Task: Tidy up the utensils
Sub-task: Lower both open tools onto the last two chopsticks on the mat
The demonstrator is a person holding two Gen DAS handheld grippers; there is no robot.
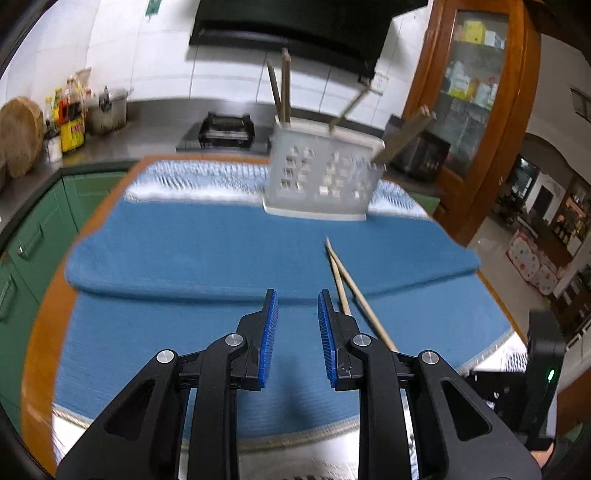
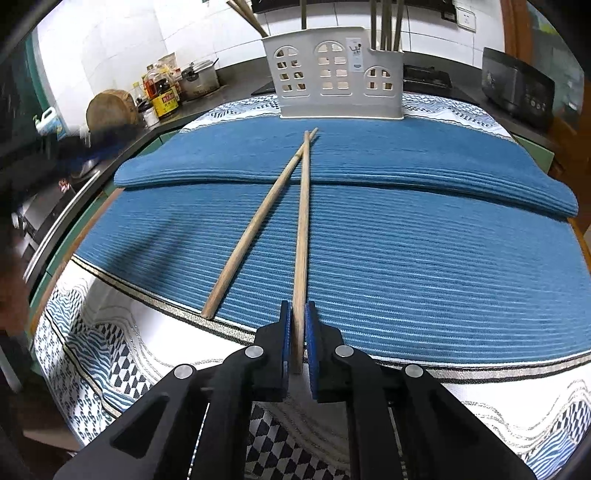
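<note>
Lifting calls for the right gripper (image 2: 299, 317), jaws clamped on one chopstick (image 2: 303, 229), to clear its crossed neighbour (image 2: 258, 229); left gripper (image 1: 297, 306) jaws apart, empty.

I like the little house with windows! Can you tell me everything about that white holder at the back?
The white holder looks like pale plastic, shaped like a row of houses with arched, cut-out windows and a small sticker near the top. It stands upright on a flat base at the far end of the blue mat. Several brown chopsticks stick out of its top, some straight, some leaning. Nothing else touches it; the two loose chopsticks point towards it but stop just short.
</note>
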